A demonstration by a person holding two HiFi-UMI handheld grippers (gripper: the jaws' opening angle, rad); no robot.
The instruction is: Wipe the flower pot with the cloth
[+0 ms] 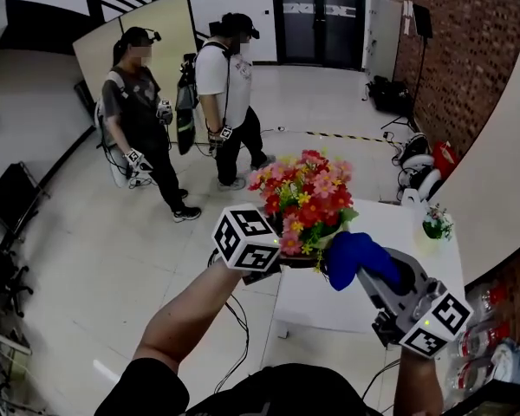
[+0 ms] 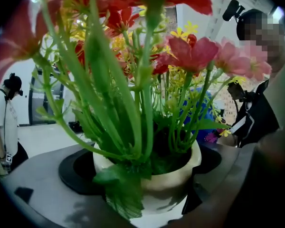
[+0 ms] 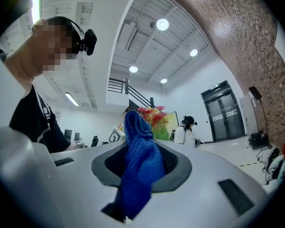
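Observation:
My left gripper [image 1: 277, 263] is shut on a cream flower pot [image 2: 173, 177], with its jaws pressing the pot's two sides. Red, pink and yellow artificial flowers [image 1: 306, 199] fill the pot and hide it in the head view. The pot is held over the left part of the white table [image 1: 329, 306]. My right gripper [image 1: 377, 276] is shut on a bunched blue cloth [image 1: 354, 256], which sticks out past its jaws. The cloth [image 3: 140, 163] is just right of the flowers, close to them; I cannot tell if it touches the pot.
A small potted plant [image 1: 435, 224] stands at the table's far right corner. Two people [image 1: 225, 94] stand on the floor beyond the table. Cables [image 1: 238, 319] run along the floor at the table's left. A brick wall [image 1: 468, 50] lies to the right.

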